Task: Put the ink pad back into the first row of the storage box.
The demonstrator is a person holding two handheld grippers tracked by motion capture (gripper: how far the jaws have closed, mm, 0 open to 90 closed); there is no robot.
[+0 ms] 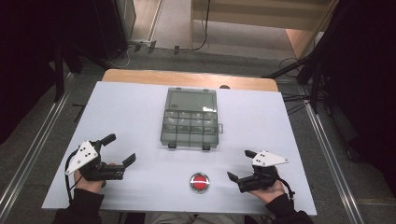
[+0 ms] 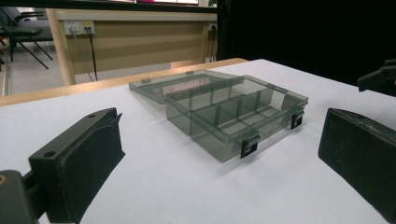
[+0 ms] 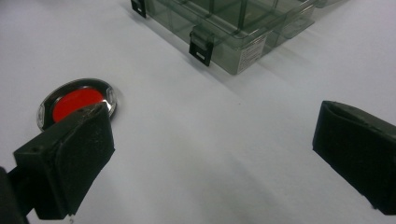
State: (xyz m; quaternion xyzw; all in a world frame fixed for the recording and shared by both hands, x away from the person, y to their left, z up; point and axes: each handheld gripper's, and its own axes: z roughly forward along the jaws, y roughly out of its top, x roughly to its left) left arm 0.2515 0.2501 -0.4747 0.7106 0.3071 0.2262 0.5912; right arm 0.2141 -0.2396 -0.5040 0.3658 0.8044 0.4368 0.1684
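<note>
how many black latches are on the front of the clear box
2. Both sit on the near front wall of the open compartment box: one latch near its left corner, the other latch near its right corner. None seems hidden; a clear tab sticks out on the right side.

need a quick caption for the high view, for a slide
Two hand-held grippers, left and right, rest open on a white table before an open compartment box and a red disc.

Black fingers (image 2: 79,163), white plates, dark sleeves (image 1: 84,205)
</note>
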